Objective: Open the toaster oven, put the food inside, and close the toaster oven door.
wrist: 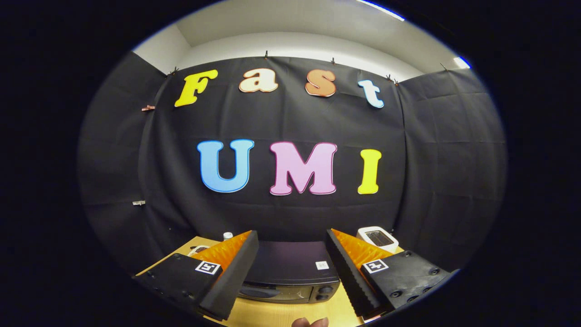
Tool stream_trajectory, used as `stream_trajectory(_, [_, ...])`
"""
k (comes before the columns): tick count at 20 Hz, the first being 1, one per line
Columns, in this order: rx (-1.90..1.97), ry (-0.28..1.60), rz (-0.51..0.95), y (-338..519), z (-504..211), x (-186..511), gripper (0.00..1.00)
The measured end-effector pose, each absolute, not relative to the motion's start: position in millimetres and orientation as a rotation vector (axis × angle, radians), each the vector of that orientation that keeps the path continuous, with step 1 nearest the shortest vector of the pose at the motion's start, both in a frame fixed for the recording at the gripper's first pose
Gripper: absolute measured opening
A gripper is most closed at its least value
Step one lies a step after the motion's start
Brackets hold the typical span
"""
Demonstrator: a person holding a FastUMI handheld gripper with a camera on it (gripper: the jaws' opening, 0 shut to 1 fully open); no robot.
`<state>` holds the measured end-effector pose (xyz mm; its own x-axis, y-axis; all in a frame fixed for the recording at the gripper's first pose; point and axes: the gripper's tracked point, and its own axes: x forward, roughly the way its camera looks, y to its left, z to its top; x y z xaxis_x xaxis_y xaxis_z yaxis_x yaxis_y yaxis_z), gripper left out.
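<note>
Toaster oven sides hidden behind spread claw fingers, fingertips cut off at edge

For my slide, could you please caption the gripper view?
Open tool hovers above the closed black toaster oven on a wooden table.

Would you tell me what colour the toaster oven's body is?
Black, seen best in the gripper view: the toaster oven sits between the open gripper fingers.

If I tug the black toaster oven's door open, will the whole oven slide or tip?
Probably stays put: the black toaster oven looks wide, low and boxy, so unlikely to tip. On the smooth wooden table it might skid slightly. The hand-held gripper is open, its fingers straddling the oven, touching nothing.
</note>
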<state>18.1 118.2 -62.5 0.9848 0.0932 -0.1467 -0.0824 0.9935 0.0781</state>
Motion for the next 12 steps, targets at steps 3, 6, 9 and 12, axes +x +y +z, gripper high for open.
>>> stream_trajectory(3, [0.084,0.215,0.105,139,-90,22,0.98])
stream_trajectory(6, [0.075,0.279,0.117,157,-120,29,0.98])
stream_trajectory(9, [0.064,0.349,0.131,175,-156,33,0.98])
stream_trajectory(12, [0.046,0.421,0.136,187,-191,40,0.98])
